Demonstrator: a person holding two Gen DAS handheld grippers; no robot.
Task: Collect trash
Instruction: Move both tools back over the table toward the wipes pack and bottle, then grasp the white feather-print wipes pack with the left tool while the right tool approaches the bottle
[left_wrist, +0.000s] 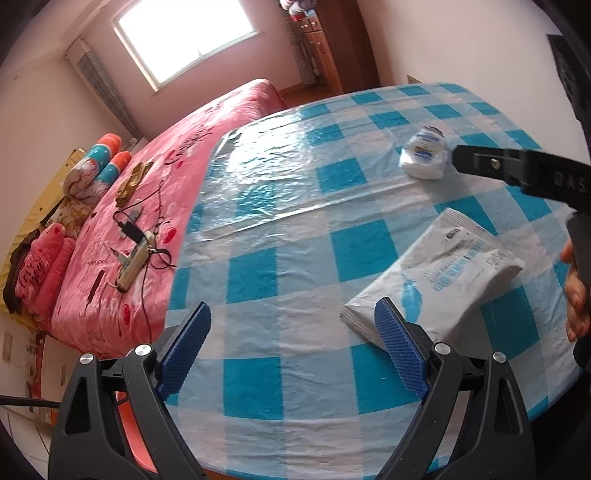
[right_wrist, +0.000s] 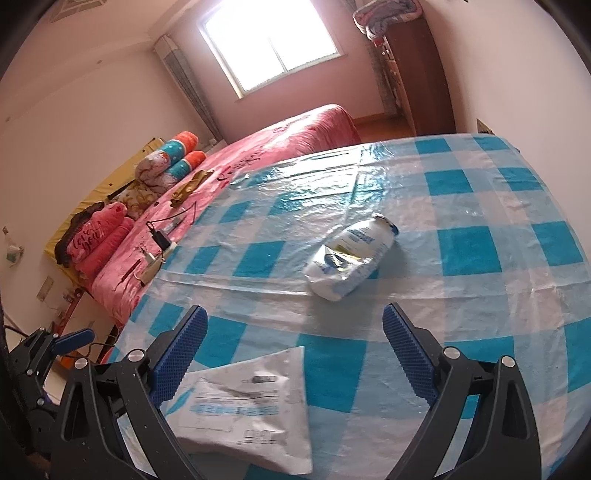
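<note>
A crumpled white wrapper with blue and yellow print (right_wrist: 351, 258) lies on the blue-and-white checked table (right_wrist: 461, 295); in the left wrist view it (left_wrist: 424, 155) sits far right. A flat white pouch with a blue feather print (left_wrist: 436, 277) lies nearer; in the right wrist view it (right_wrist: 251, 402) is low, under the left finger. My left gripper (left_wrist: 291, 354) is open and empty above the table, its right finger beside the pouch's corner. My right gripper (right_wrist: 291, 354) is open and empty, a short way from the crumpled wrapper; its black body shows in the left wrist view (left_wrist: 517, 173).
A bed with a pink cover (left_wrist: 147, 206) stands left of the table, carrying chargers, cables (left_wrist: 136, 243), rolled pillows (left_wrist: 99, 166) and folded blankets. A window (right_wrist: 269, 40) and a wooden wardrobe (right_wrist: 417, 74) are at the back. The table's edge runs along the bed side.
</note>
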